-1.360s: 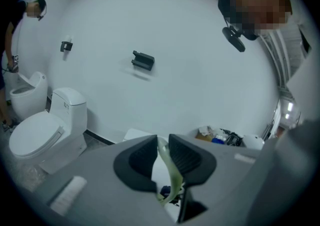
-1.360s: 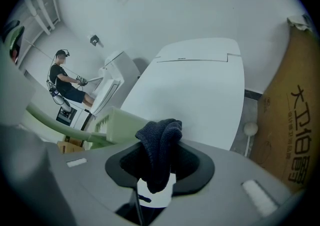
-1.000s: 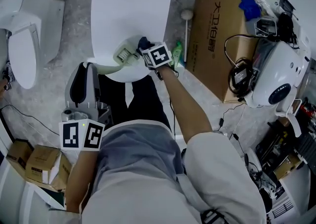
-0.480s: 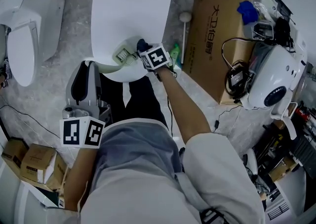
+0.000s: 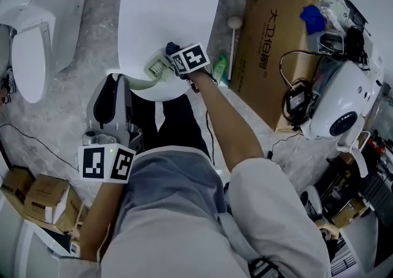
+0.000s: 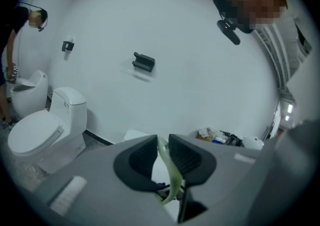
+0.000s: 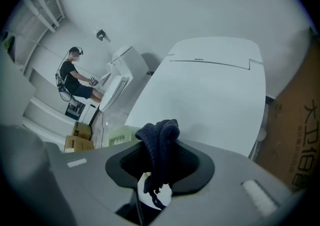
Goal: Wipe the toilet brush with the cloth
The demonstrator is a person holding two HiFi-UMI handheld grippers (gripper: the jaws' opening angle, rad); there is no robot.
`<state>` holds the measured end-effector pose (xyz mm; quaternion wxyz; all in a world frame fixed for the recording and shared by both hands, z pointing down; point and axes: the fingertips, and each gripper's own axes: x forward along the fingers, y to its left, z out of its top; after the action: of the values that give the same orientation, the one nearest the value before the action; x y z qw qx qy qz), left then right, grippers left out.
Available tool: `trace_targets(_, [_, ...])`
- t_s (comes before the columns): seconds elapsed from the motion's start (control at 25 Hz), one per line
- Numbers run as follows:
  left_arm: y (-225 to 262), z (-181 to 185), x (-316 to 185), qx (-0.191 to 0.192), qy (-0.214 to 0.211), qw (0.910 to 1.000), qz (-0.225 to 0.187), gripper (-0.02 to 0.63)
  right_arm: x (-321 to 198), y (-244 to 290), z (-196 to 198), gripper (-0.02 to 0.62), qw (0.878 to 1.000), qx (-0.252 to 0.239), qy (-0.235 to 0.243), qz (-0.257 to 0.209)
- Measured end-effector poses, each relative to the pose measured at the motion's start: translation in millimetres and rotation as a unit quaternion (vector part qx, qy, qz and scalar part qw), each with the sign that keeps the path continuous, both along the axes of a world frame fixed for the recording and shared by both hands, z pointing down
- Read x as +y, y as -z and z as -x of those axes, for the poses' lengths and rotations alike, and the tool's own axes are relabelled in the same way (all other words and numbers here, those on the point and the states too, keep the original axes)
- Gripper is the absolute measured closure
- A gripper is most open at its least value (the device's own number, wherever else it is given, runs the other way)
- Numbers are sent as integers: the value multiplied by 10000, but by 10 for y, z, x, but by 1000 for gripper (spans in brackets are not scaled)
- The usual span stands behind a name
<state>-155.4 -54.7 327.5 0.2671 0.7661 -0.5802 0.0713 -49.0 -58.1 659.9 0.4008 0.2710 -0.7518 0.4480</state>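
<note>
The left gripper (image 6: 162, 152) pinches the pale green plastic toilet brush (image 5: 158, 67) by its handle. The right gripper (image 7: 160, 162) clamps a dark blue cloth (image 7: 159, 140) beside the head. Wiping seems about to start; next, rub the cloth along the brush.

Pale green toilet brush (image 5: 157, 67) over toilet lid (image 5: 172, 13), dark bunched cloth (image 7: 159, 142) beside

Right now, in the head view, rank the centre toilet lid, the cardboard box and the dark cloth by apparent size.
1. toilet lid and cardboard box: about alike, so not ranked.
2. dark cloth: clearly smallest.

Workroom: several toilets (image 5: 169, 25), cardboard cartons (image 5: 264, 46).
</note>
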Motion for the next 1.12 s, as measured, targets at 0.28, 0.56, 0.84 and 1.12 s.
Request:
trace_targets(0.28, [-7,10,-5,13,-10,10000,-5,606,-103,44,59,483,9958,-458,-747,258])
trace_targets(0.56, [-6,-5,2,29,3,10000,-12,606,-201,216,130,483,9927,-789,-902,110])
trace_targets(0.84, [-3,-4,9,30,36,10000,-26,606,-242,394,196,483,9908,-1065,-812,-192])
trace_targets(1.12, [-1,3,29,20,60,10000,-49,606,-219,560,269,483,9886,-1306,-589,-457])
